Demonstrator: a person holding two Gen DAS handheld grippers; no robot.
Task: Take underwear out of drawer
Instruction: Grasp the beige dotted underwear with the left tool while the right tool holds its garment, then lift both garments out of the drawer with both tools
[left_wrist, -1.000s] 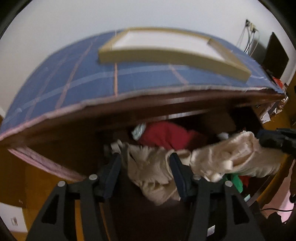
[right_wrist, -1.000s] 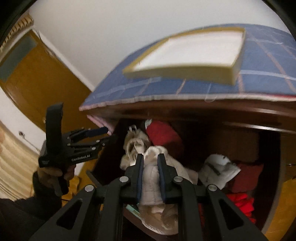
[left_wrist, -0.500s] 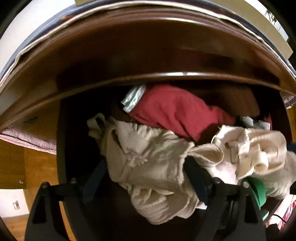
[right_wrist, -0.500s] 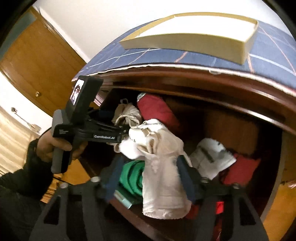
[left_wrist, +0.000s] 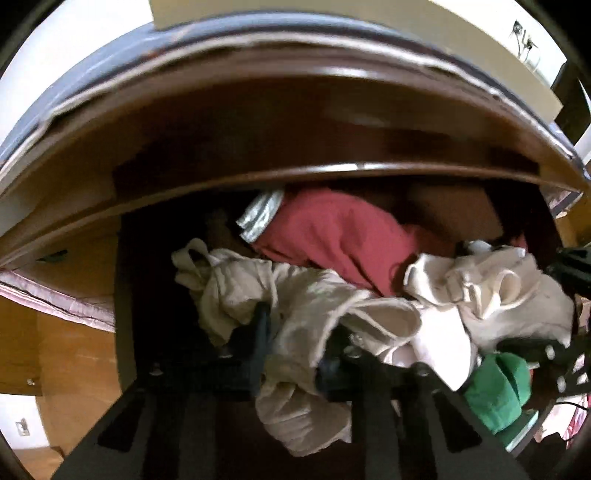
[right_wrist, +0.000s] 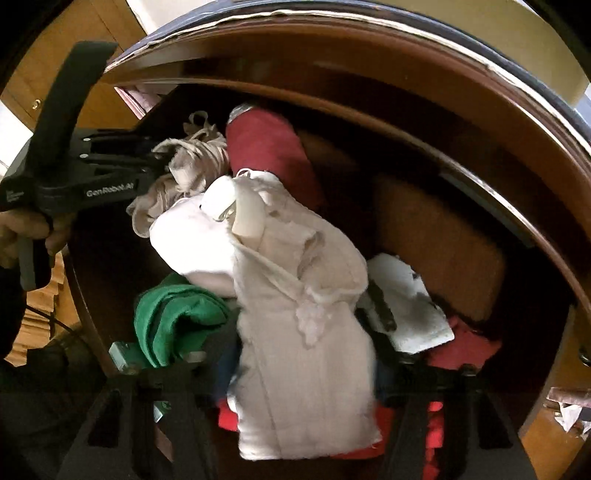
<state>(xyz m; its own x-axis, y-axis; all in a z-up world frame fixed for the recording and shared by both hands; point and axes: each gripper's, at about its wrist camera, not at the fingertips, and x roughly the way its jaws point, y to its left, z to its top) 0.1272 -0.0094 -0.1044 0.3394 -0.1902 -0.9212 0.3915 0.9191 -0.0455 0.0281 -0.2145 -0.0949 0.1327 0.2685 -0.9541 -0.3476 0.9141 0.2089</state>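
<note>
Nearest the left wrist camera, the left gripper (left_wrist: 295, 339) has its 2 fingers pinching a cream undergarment (left_wrist: 310, 314); cloth bunches between the jaws and spills below them. In the right wrist view the same gripper (right_wrist: 147, 173) reaches in from the drawer's left edge and bites the crumpled beige cloth (right_wrist: 192, 166) near the left rear of the drawer (right_wrist: 461, 240).

The right gripper (right_wrist: 303, 354) stands spread, its 2 fingers wide apart, with a long white garment (right_wrist: 295, 295) draped between them over the drawer's front edge. Contact with either finger cannot be confirmed.

Beside that, toward the front left corner, lies a green item (right_wrist: 173, 321); a white folded piece (right_wrist: 410, 317) and red cloth (right_wrist: 465, 347) sit toward the front right. Farther back, a red roll (right_wrist: 269, 147) rests against the rear wall, under the overhanging top (right_wrist: 332, 48).

Judgement: the step in hand is the grasp-and-lift; the underwear is gripped on the left but remains inside the drawer. The next move calls for the right jaws to close on the white garment, then for both pieces to be drawn up and outward over the front edge, without dragging the neighbouring clothes along.
</note>
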